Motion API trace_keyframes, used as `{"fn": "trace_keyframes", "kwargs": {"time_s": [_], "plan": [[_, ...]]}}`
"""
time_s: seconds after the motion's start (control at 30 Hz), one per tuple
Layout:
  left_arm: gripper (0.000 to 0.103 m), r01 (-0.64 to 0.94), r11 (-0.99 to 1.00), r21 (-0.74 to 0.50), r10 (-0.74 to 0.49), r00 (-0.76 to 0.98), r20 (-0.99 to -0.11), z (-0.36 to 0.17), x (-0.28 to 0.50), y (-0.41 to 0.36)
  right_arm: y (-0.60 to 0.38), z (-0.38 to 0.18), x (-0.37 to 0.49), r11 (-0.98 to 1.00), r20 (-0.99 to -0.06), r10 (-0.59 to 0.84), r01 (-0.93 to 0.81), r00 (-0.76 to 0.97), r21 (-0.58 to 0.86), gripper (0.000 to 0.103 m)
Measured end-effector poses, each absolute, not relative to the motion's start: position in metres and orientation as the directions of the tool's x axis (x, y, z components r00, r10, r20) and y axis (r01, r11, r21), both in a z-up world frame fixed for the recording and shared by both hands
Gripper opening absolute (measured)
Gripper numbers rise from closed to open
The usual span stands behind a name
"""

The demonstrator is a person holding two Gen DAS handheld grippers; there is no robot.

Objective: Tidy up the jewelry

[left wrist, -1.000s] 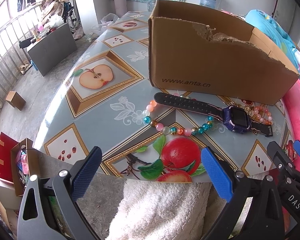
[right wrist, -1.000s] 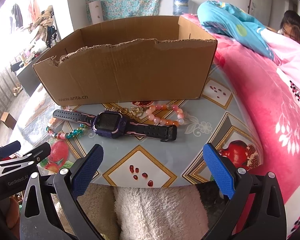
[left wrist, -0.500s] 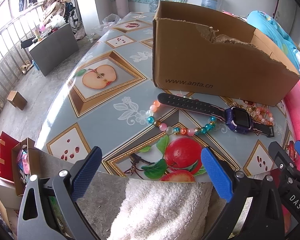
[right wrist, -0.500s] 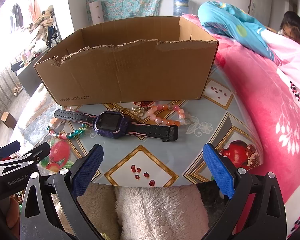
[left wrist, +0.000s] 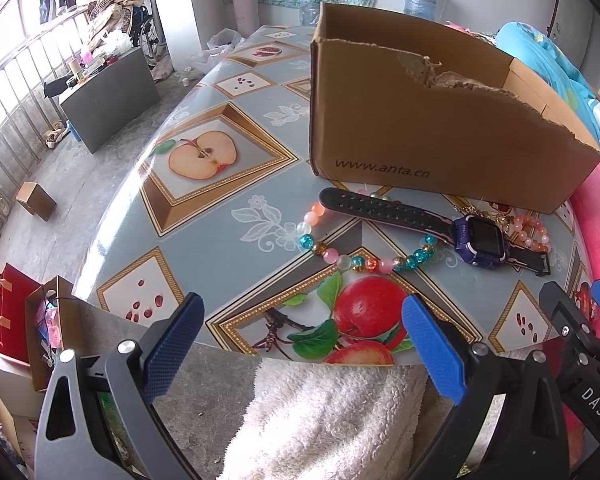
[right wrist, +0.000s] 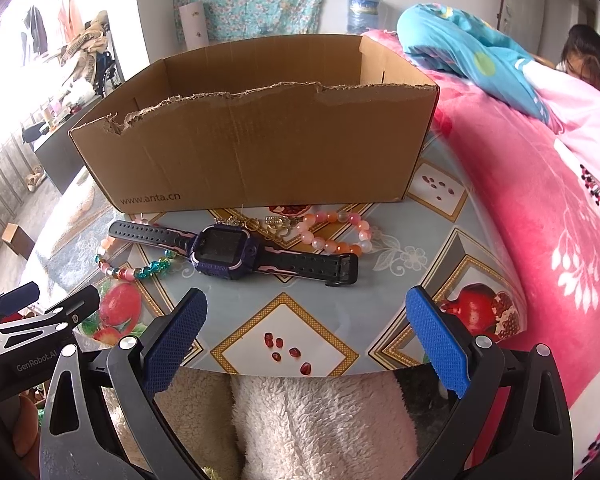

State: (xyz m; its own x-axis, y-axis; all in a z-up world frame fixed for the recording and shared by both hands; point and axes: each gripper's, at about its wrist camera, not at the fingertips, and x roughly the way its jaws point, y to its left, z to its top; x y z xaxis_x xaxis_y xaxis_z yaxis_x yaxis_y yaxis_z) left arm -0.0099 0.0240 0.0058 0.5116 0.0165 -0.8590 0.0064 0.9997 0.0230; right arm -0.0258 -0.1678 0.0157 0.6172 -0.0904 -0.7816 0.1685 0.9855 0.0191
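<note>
A purple smartwatch with black straps [left wrist: 478, 238] [right wrist: 226, 250] lies on the fruit-print table in front of an open cardboard box [left wrist: 432, 128] [right wrist: 256, 136]. A teal, pink and orange bead bracelet [left wrist: 354, 260] [right wrist: 134, 270] lies under its left strap. A pink and orange bead bracelet [left wrist: 530, 232] [right wrist: 336, 232] and a small gold chain [right wrist: 268, 224] lie by its right side. My left gripper [left wrist: 300, 326] is open and empty at the table's near edge. My right gripper [right wrist: 306, 318] is open and empty, to the right of the left one.
The table's near edge [right wrist: 292, 372] is just ahead of both grippers, with white fleece [right wrist: 316, 424] below. A pink blanket [right wrist: 540, 220] and a person lie to the right. The floor at left holds a grey cabinet [left wrist: 108, 96] and bags [left wrist: 16, 320].
Both grippers have drawn back slightly from the table and risen a little. The jewelry and box have not moved. Both stay open.
</note>
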Motion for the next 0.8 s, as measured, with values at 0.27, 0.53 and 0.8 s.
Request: {"fn": "trace_keyframes", "kwargs": {"time_s": [0.27,0.53,0.8], "plan": [[0.097,0.008,1.000,0.023,0.016,0.511,-0.859,0.0061,-0.0096,0.0248,-0.1676,0.0159,-0.0257,0.985,-0.782,-0.090,0.169,0.617,0.019,0.096],[0.097,0.008,1.000,0.024,0.017,0.511,-0.859,0.0060,-0.0096,0.0247,-0.1711,0.0149,-0.0247,0.985,-0.783,-0.089,0.172,0.615,0.023,0.096],[0.097,0.007,1.000,0.023,0.016,0.511,-0.859,0.0052,-0.0098,0.0260,-0.1719,0.0140,-0.0252,0.985,-0.783,-0.090,0.172,0.616,0.023,0.096]]}}
